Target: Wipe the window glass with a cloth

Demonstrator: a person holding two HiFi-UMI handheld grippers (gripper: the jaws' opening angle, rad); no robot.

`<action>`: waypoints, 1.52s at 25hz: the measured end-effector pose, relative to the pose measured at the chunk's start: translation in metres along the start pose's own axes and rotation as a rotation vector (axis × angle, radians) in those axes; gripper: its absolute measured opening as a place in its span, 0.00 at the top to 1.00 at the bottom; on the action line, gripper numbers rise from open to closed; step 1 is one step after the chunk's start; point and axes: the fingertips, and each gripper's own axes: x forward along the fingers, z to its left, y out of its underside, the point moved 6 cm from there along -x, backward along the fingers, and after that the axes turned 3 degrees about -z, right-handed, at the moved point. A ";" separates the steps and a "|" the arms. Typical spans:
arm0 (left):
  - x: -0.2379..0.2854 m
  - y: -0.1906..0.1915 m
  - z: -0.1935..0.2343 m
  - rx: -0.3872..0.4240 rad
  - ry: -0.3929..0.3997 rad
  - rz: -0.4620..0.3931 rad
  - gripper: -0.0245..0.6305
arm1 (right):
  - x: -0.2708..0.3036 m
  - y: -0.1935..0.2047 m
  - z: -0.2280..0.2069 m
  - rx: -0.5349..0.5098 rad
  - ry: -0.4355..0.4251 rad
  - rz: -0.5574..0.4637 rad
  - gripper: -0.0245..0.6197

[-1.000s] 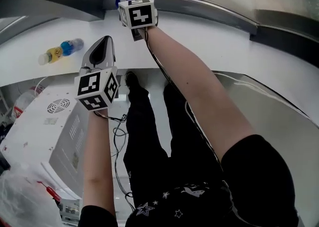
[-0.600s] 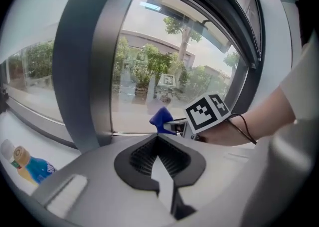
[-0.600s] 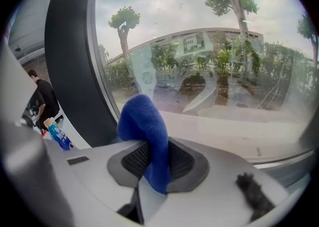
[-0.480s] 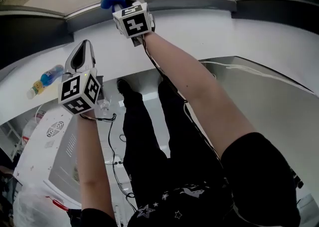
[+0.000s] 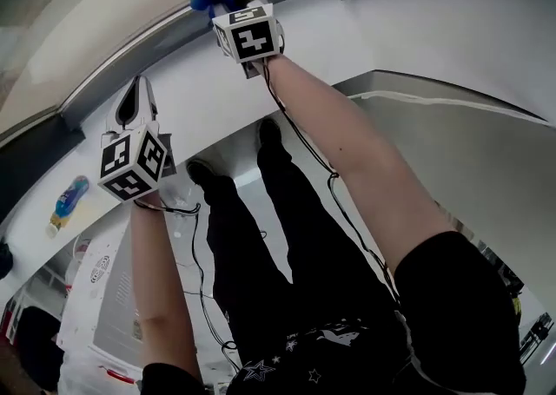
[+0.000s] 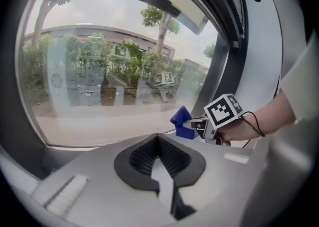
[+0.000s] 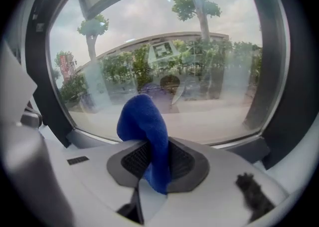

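With the cloth (image 7: 142,121) pinched in the right gripper (image 7: 155,160) and the left gripper (image 6: 158,152) closed empty, wiping seemed to need contact with the glass (image 7: 199,86) next.

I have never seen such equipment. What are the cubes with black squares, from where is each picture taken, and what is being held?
There is no robot: a person holds a two-jaw tool in each hand, and the cubes are parts of those tools. The head view looks down from the person's head. The other two views ride on the grippers. The right gripper pinches a blue cloth before the window glass. The left gripper is shut, empty. A bottle lies on the white ledge.
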 end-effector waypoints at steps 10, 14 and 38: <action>0.096 -0.024 -0.129 0.107 0.166 0.040 0.95 | -0.042 0.022 -0.173 0.168 0.191 -0.044 0.83; 0.119 -0.031 -0.177 0.142 0.213 0.053 0.95 | -0.059 0.017 -0.229 0.213 0.252 -0.066 0.83; -0.036 -0.044 -0.195 0.171 0.224 -0.007 0.95 | -0.204 0.014 -0.122 0.344 0.220 -0.165 0.83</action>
